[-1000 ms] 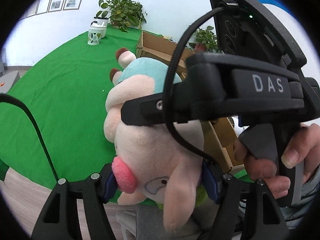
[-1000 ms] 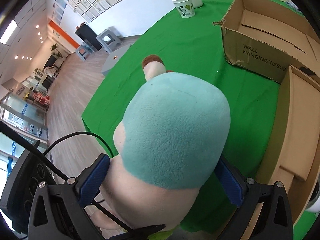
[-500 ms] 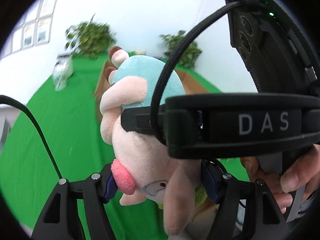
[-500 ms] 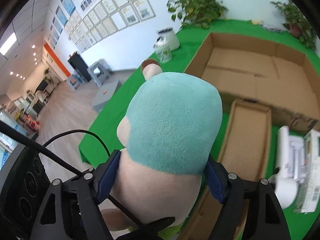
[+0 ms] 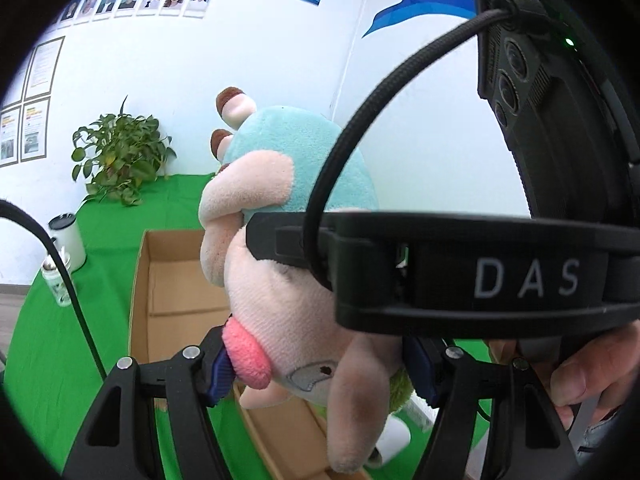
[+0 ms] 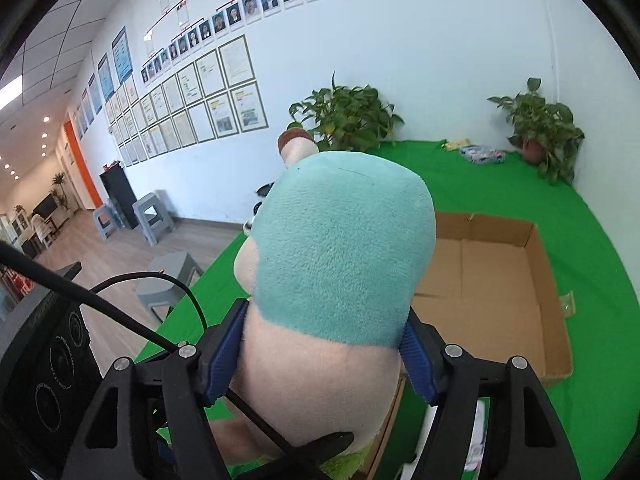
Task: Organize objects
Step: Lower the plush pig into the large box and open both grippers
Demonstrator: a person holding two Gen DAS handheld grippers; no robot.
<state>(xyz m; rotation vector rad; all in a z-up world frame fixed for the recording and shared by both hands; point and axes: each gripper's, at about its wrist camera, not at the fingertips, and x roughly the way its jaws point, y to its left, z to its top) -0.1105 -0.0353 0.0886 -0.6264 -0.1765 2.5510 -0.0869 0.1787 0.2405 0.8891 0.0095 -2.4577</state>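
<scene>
1. Both grippers have the same plush toy (image 5: 288, 300), held in the air above the green table (image 5: 48, 360).
2. Left gripper (image 5: 320, 372): blue pads pressed into the toy's face end, one beside the pink snout, the other at the far cheek. Clamped.
3. Right gripper (image 6: 324, 356): jaws closing, pads squeezed against the pink body just below the teal back (image 6: 344, 240). Toy is between them and gripped.
4. In the left wrist view, the right gripper crosses in front of the toy, its finger against the toy's side; a hand (image 5: 592, 372) holds its handle at the right edge.
5. Open cardboard box (image 6: 492, 280) sits on the table below and past the toy. A narrower cardboard tray (image 5: 288, 436) lies under it, nearer.
6. Two potted plants (image 6: 348, 116) at the back wall; a white jar (image 5: 68, 240) near the left table edge.
</scene>
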